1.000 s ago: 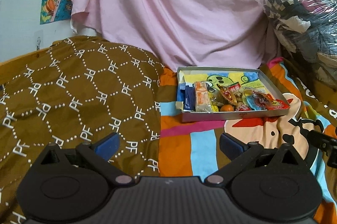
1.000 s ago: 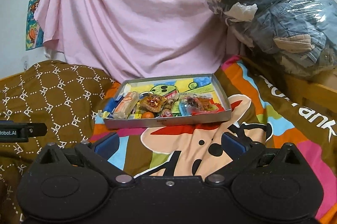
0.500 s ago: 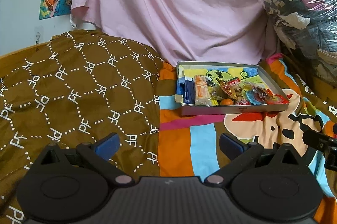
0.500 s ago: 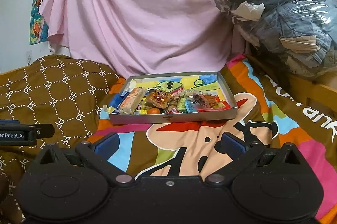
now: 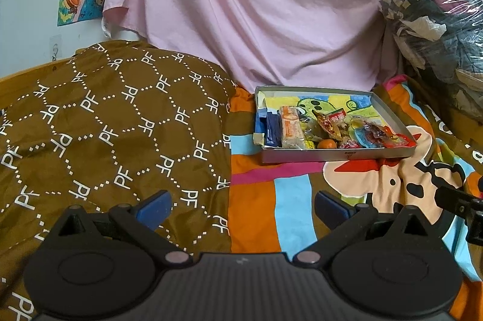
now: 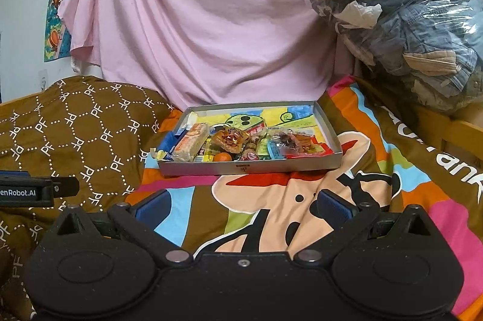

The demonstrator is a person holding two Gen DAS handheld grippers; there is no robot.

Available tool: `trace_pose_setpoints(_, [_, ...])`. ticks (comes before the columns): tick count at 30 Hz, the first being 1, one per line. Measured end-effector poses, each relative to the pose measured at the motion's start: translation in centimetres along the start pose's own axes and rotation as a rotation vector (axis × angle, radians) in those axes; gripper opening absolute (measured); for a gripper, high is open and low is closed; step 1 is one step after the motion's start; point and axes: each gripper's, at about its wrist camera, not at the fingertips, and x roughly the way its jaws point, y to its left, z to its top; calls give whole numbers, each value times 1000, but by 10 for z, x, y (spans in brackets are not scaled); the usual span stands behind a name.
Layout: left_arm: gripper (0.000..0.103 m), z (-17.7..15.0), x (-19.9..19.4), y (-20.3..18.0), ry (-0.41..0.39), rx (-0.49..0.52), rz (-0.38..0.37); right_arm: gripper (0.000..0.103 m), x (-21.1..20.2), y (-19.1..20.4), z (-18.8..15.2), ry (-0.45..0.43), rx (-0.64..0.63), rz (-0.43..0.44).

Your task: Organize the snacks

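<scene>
A shallow grey tray (image 5: 338, 155) (image 6: 250, 167) with a cartoon-printed floor lies on the striped bedspread. Inside it are several snacks: an orange-white wrapped bar (image 5: 290, 130) (image 6: 191, 143), dark blue packets (image 5: 271, 130), a small orange fruit (image 5: 327, 144) (image 6: 223, 157), a brown-red packet (image 6: 230, 138) and red packets (image 5: 389, 137) (image 6: 305, 146). My left gripper (image 5: 243, 208) is open and empty, well short of the tray and to its left. My right gripper (image 6: 241, 208) is open and empty, in front of the tray.
A brown patterned quilt (image 5: 105, 122) (image 6: 75, 125) covers the left of the bed. A pink sheet (image 5: 256, 4) hangs behind the tray. A plastic-wrapped bundle of clothes (image 6: 401, 19) (image 5: 437, 31) sits at the right. The other gripper shows at each view's edge.
Both grippers have drifted a little, so the tray sits slightly lower and nearer in the right wrist view. Both stay open and empty; the snacks have not moved.
</scene>
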Motion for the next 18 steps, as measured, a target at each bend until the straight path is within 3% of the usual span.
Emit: trace_pose_setpoints(18, [103, -1, 0, 0, 4, -2, 0, 102, -1, 3, -1, 6, -10, 6])
